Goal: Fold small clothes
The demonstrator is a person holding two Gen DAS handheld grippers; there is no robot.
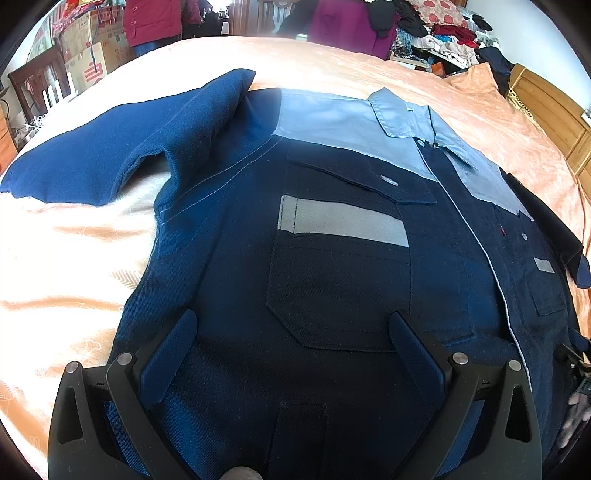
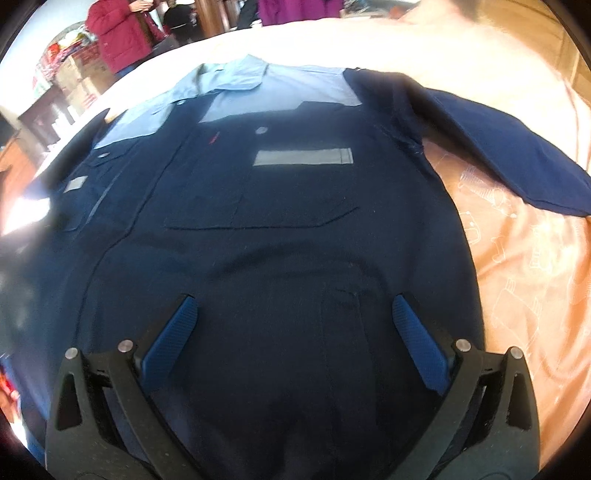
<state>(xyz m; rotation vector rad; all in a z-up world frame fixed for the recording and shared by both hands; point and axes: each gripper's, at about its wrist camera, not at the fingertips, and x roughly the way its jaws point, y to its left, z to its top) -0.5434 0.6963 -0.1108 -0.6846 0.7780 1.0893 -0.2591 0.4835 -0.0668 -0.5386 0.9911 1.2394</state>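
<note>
red print on the cartons at upper left is unreadable, and the jacket hem is cut off below both released tools, left tool and right tool.

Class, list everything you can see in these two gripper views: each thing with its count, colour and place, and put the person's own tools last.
Jacket: one, navy with light blue shoulders and collar, spread flat, front up, on the bed.
Sleeves: two, blue, stretched out to either side.
Bedspread: one, peach, under the jacket.
Cardboard boxes: several, brown, behind the bed.
Clothes pile: one, mixed colours, far corner.
People: at least two, red and purple coats, behind the bed.
Left gripper: one, black with blue pads, open over the jacket's lower front.
Right gripper: likewise, open.
</note>
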